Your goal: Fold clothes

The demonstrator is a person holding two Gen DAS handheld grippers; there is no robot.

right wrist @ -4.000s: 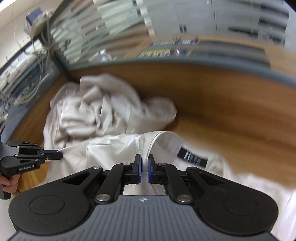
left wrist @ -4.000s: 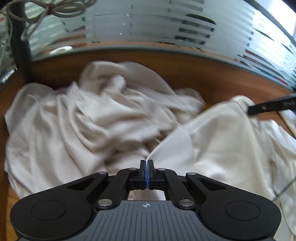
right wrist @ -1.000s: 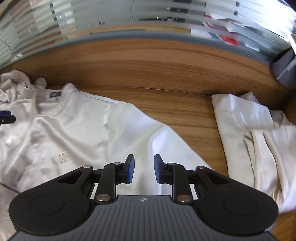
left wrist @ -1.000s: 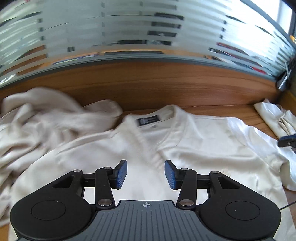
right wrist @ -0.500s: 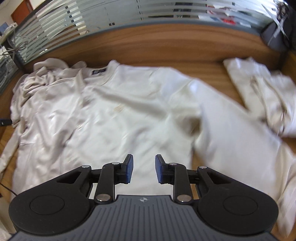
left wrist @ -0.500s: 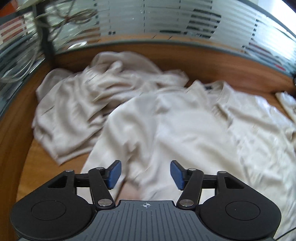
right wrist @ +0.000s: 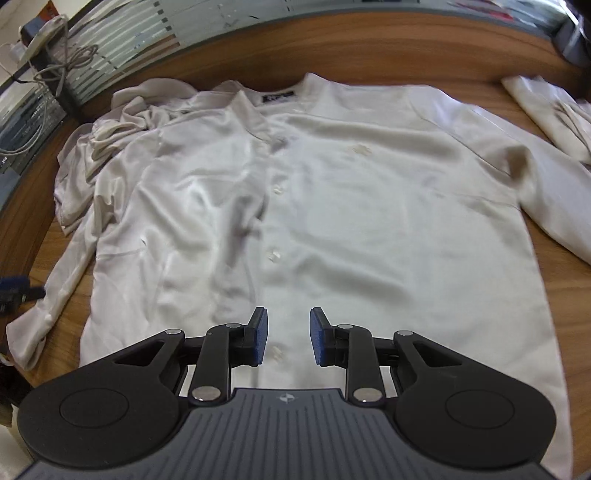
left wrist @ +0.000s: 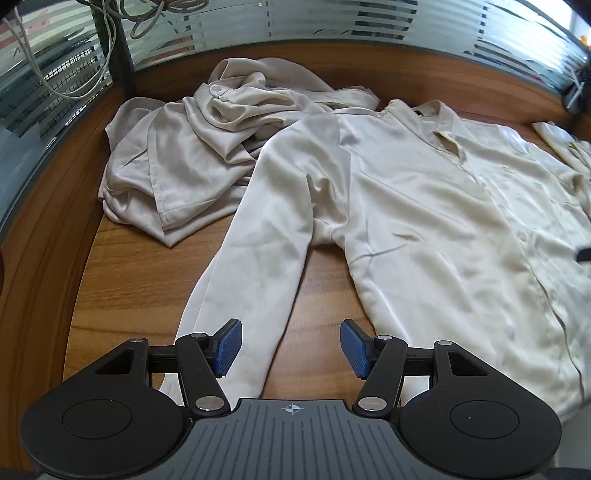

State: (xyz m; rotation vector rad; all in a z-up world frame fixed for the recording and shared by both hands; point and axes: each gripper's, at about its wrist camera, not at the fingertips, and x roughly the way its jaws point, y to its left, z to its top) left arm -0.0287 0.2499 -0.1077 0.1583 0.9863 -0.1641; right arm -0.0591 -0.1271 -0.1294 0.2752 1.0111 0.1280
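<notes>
A cream button-up shirt (right wrist: 351,206) lies spread flat, front up, on the wooden table (left wrist: 122,280), collar toward the far edge. In the left wrist view its body (left wrist: 424,206) fills the right half and its left sleeve (left wrist: 258,266) runs down toward me. My left gripper (left wrist: 291,347) hangs open above the lower end of that sleeve, nothing between its blue pads. My right gripper (right wrist: 285,341) stands open a narrow way over the shirt's button placket near the hem, holding nothing. The left gripper's tip (right wrist: 14,290) shows at the left edge of the right wrist view.
A crumpled pile of beige clothes (left wrist: 192,155) lies at the back left, partly under the shirt's shoulder. A folded cream garment (right wrist: 550,114) sits at the far right. A frosted glass partition (left wrist: 332,22) and raised wooden rim bound the table; cables (left wrist: 74,66) hang at the left.
Both grippers have swept left along the table. The left one now looks at the left sleeve and has opened wider; the right one has moved from the shirt's right side to its placket.
</notes>
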